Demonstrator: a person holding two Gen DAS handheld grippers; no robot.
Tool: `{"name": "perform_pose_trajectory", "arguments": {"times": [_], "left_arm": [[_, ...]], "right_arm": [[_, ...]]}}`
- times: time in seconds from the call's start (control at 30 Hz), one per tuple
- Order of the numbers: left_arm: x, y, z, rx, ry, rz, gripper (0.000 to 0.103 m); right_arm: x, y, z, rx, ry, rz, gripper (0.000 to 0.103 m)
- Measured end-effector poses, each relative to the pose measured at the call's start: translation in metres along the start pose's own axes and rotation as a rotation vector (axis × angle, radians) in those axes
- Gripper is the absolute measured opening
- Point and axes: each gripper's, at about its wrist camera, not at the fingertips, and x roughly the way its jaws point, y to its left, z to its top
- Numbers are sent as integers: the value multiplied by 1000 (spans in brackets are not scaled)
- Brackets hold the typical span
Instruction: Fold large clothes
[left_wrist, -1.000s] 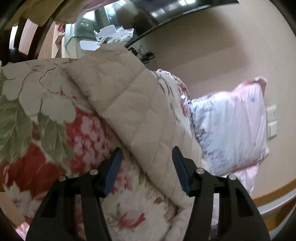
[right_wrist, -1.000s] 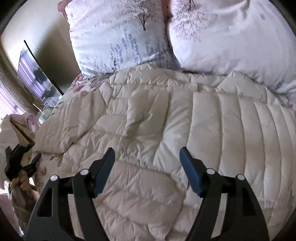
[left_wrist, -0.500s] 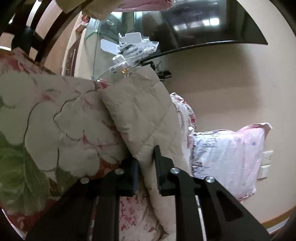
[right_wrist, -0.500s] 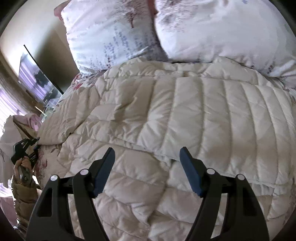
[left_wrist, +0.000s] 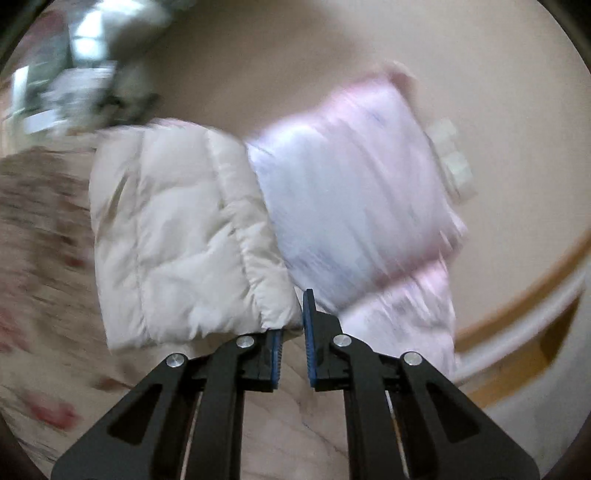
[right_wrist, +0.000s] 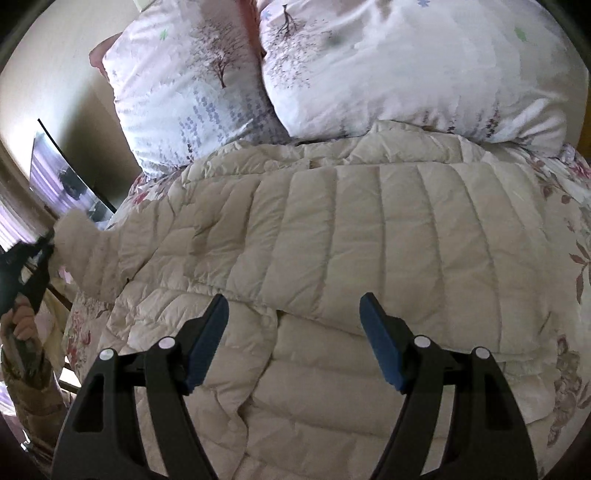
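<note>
Right gripper (right_wrist: 293, 332): fingers spread, empty, over the near half of the jacket (right_wrist: 332, 258).
Left gripper (left_wrist: 291, 339): fingers pinching the cuff of the sleeve (left_wrist: 184, 240), lifted at the bed's left edge.
Progress: early, I judge; body lies flat on the bed (right_wrist: 576, 258), sleeve not yet laid across, no body fold made.
Room: jacket's far edge touches the pillows (right_wrist: 406, 66); free room lies near and right.

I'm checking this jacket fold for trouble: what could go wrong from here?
1. The left gripper pinches only the sleeve cuff's edge; puffy fabric may slip out.
2. The right gripper hangs open above the cream puffer jacket, so nothing pins the body; it may drag toward the pillows.
</note>
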Motion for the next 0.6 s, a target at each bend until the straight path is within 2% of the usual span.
{"name": "perform_pose_trajectory", "arguments": {"times": [0.07,0.2,0.33,0.47,0.53,0.6], "left_arm": [[21,-35,-24,87,69,-52,10],[62,-81,-74,235,193,-102,10],[101,-97,-120,286,325,-109,10],[132,-104,-162,358,456,-82,10],[140,-105,-177,384,507,-68,17],[143,-105,-185,404,548,-71,40]], "right_arm": [[-2,-4,-1,8,-3,-3,74],[-5,-10,-4,21,-9,-9,74],[-11,-15,-6,28,-25,-26,74],[-17,-18,-7,21,-49,-62,74],[-20,-19,-6,17,-59,-78,74],[-21,-18,-4,7,-66,-84,74]]}}
